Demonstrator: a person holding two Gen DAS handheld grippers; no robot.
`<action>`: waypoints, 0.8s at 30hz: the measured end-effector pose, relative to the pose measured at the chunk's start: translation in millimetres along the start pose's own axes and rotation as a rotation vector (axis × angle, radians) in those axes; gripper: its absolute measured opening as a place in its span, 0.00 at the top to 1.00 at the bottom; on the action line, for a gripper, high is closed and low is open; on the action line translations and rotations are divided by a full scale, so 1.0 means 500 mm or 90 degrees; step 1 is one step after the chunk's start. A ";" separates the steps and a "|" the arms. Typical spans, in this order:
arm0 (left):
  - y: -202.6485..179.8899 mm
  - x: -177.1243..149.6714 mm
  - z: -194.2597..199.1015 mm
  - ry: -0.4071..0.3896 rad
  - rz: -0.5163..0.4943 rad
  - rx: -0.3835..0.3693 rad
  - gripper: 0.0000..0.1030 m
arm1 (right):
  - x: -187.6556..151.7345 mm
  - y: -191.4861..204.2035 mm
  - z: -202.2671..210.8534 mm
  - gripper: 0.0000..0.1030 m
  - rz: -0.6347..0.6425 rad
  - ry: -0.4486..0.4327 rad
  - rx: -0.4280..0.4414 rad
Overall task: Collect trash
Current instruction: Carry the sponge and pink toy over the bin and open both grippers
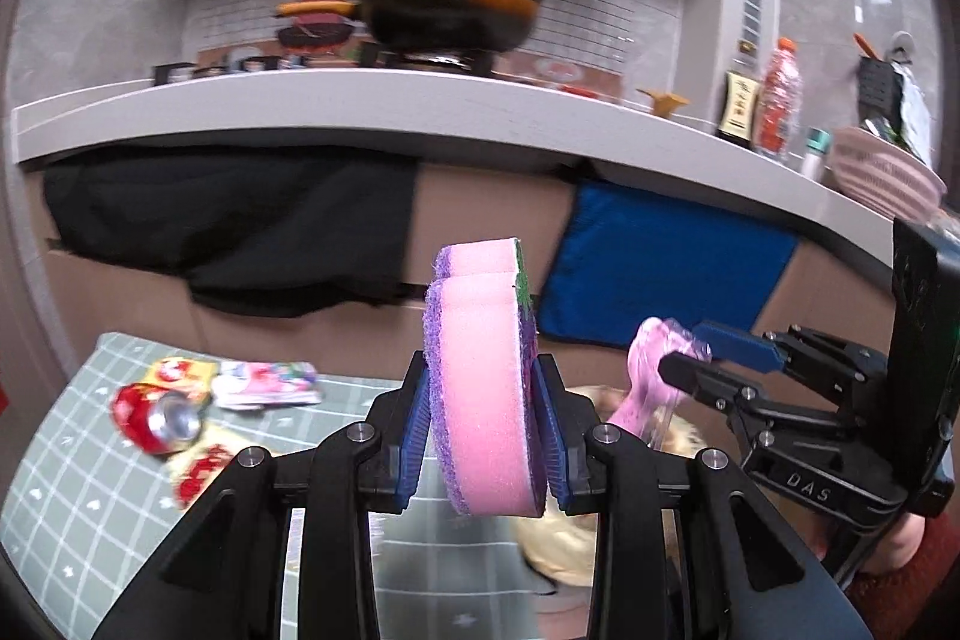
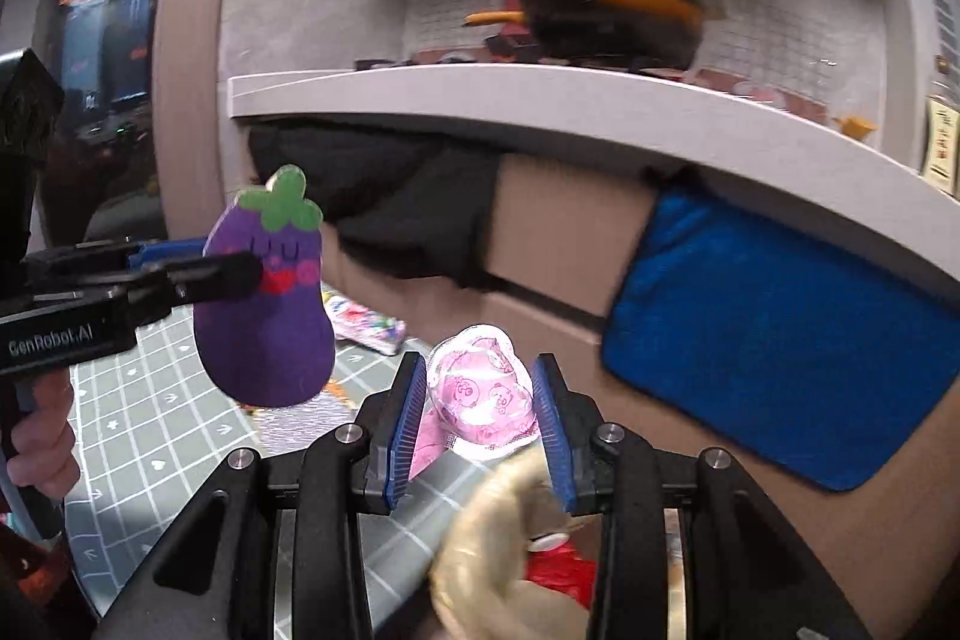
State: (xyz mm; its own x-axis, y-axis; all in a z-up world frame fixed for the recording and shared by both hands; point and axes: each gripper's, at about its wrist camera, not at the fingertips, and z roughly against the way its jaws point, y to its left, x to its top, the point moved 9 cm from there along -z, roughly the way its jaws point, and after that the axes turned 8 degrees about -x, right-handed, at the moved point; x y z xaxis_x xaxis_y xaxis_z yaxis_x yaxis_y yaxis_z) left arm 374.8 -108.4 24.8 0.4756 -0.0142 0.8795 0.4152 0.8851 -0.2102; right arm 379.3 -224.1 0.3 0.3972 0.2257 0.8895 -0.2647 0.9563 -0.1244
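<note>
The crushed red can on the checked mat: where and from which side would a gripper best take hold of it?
The red can lies on its side on the checked mat, its silver end toward the camera, wrappers close behind it. Probably best from above, jaws across the dented body at mid-length. Both grippers are full: the left gripper holds a sponge.

Left gripper [image 1: 480, 394]: jaws partly closed, blue pads [image 1: 417, 418] clamping an eggplant-shaped sponge [image 1: 480, 376] held on edge. Right gripper [image 2: 480, 400]: jaws partly closed, pads pressing a pink plastic cup [image 2: 483, 391]. Both point slightly downward, side by side. A hand [image 2: 42, 436] grips the left handle.
</note>
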 end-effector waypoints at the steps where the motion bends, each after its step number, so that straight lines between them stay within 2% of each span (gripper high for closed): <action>1: -0.012 0.000 -0.012 0.005 -0.002 -0.006 0.67 | -0.001 -0.015 0.004 0.66 -0.003 -0.001 -0.008; 6: -0.076 -0.012 -0.083 0.033 -0.009 -0.051 0.67 | -0.016 -0.102 0.021 0.66 -0.032 -0.003 -0.050; 11: -0.109 -0.034 -0.151 0.062 -0.011 -0.081 0.67 | -0.042 -0.173 0.019 0.66 -0.072 0.007 -0.074; 18: -0.115 -0.091 -0.242 0.113 0.004 -0.105 0.67 | -0.097 -0.212 -0.029 0.66 -0.103 0.043 -0.079; 24: -0.101 -0.131 -0.291 0.145 0.016 -0.102 0.67 | -0.141 -0.223 -0.078 0.66 -0.129 0.075 -0.071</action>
State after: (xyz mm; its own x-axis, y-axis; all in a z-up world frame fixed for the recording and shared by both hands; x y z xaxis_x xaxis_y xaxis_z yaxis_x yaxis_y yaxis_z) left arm 435.6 -220.1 -84.1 0.6414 -0.1139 0.7587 0.5101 0.8020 -0.3108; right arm 415.4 -339.5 -65.7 0.5331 0.0418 0.8450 -0.0736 0.9973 -0.0030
